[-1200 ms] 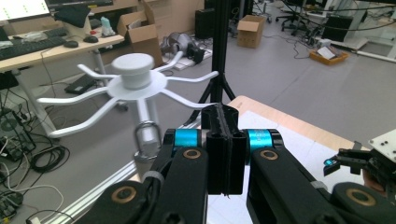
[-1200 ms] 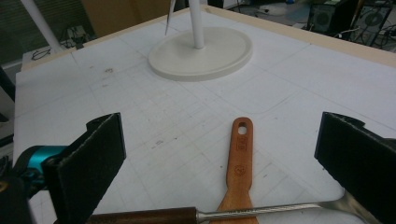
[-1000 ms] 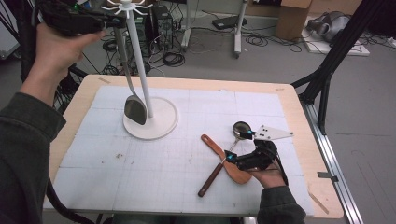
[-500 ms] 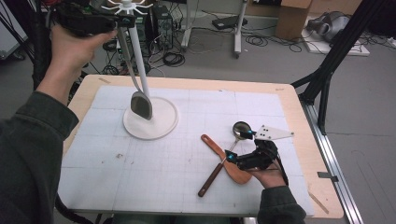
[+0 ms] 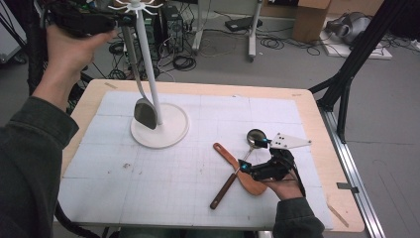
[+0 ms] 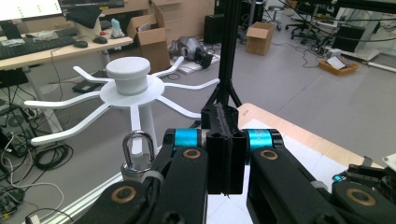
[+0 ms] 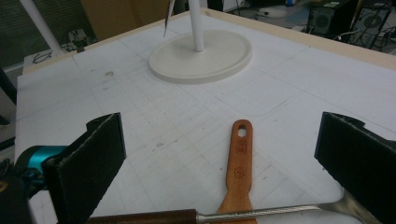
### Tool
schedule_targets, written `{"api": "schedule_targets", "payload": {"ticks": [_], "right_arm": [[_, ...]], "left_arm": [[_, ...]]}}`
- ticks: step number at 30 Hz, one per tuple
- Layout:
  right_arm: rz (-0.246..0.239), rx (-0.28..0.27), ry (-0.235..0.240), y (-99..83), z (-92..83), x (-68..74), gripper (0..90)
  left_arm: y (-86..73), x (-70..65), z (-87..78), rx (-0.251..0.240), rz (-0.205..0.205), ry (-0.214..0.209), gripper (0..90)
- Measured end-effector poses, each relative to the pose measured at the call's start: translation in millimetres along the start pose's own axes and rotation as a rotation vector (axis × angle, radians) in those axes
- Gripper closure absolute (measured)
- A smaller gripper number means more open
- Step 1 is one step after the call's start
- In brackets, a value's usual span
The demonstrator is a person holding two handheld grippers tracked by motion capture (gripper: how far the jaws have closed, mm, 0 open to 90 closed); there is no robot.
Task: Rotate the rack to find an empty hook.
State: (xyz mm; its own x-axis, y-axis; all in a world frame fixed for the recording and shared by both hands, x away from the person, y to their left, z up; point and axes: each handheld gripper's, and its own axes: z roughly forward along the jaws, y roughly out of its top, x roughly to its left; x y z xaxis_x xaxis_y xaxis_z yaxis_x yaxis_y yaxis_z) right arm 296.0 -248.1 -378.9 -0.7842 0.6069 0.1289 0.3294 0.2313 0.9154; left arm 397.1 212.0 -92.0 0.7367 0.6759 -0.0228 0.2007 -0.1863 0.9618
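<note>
The metal spatula (image 5: 142, 101) hangs almost upright beside the white rack (image 5: 148, 74), its grey blade low over the rack's round base, its thin handle running up to the spoked top, where the left claw (image 5: 121, 21) grips it. That rack stands on the back left of the table, a slim pole with thin arms fanning out under a round cap (image 6: 127, 77). A silver ring (image 6: 137, 149) at the spatula's handle end sits just under one of those arms, not hooked over any.
</note>
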Motion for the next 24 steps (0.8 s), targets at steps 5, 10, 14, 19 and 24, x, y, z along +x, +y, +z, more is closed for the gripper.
{"api": "schedule_targets", "payload": {"ticks": [5, 10, 14, 19, 24], "right_arm": [[0.000, 0.002, 0.002, -0.1, 0.7, 0.2, 0.9], [0.004, 0.005, 0.001, -0.2, 0.0, 0.4, 0.9], [0.001, 0.002, 0.003, 0.0, 0.3, 0.5, 0.9], [0.000, -0.004, 0.002, 0.0, -0.3, 0.1, 0.9], [0.002, -0.002, 0.002, 0.0, -0.1, 0.0, 0.9]], "left_arm": [[-0.1, -4.4, 1.1, -0.002, 0.005, -0.019, 89.6], [-0.1, -11.2, 6.1, 0.000, 0.016, -0.040, 89.6], [-2.8, -12.0, 11.8, -0.015, -0.001, -0.030, 89.6], [-10.0, -5.9, 15.9, -0.019, -0.022, 0.003, 89.6], [-9.3, -3.7, 12.9, -0.033, -0.028, 0.019, 89.5]]}}
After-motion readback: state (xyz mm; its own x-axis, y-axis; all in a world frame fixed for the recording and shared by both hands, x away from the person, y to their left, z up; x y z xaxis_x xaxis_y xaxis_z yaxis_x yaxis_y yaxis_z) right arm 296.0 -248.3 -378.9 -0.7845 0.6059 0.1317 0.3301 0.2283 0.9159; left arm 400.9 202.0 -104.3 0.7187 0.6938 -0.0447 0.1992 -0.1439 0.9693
